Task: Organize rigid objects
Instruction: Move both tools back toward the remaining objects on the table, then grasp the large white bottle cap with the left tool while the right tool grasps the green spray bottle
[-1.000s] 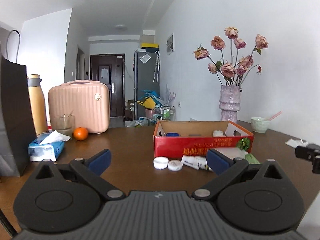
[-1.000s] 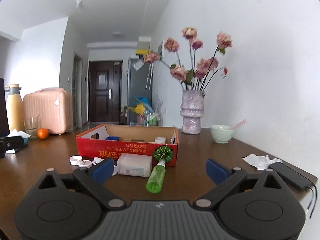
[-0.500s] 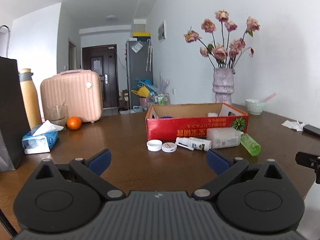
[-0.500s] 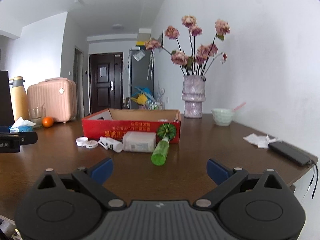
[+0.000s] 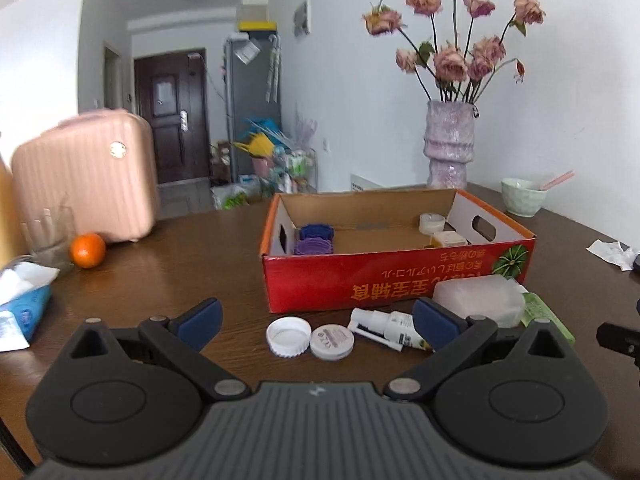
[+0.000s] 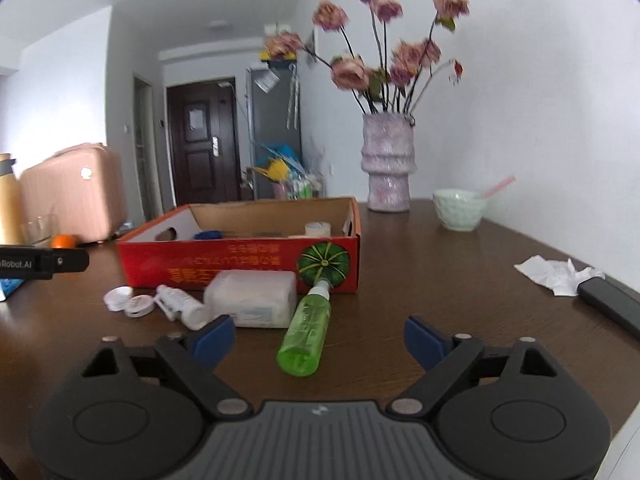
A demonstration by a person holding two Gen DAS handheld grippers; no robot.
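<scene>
A red cardboard box (image 5: 400, 276) (image 6: 240, 264) sits on the brown table, holding purple and blue lids (image 5: 314, 240) and small jars (image 5: 444, 236). In front of it lie two white caps (image 5: 289, 336) (image 6: 118, 298), a white spray bottle (image 5: 386, 324) (image 6: 180, 306), a clear plastic box (image 5: 478, 300) (image 6: 252, 298) and a green spray bottle (image 6: 306, 336). My left gripper (image 5: 316, 322) is open and empty, just short of the caps. My right gripper (image 6: 320, 338) is open and empty, its fingers either side of the green bottle's base.
A vase of dried roses (image 6: 386, 168) and a green bowl (image 6: 460, 208) stand behind the box. Crumpled paper (image 6: 552, 274) and a black phone (image 6: 612, 306) lie at right. An orange (image 5: 87, 250), a glass (image 5: 48, 236), tissues (image 5: 20, 300) and a pink case (image 5: 80, 180) are at left.
Both grippers have risen and moved toward the items, so the box's inside now shows. Both stay open and empty.
</scene>
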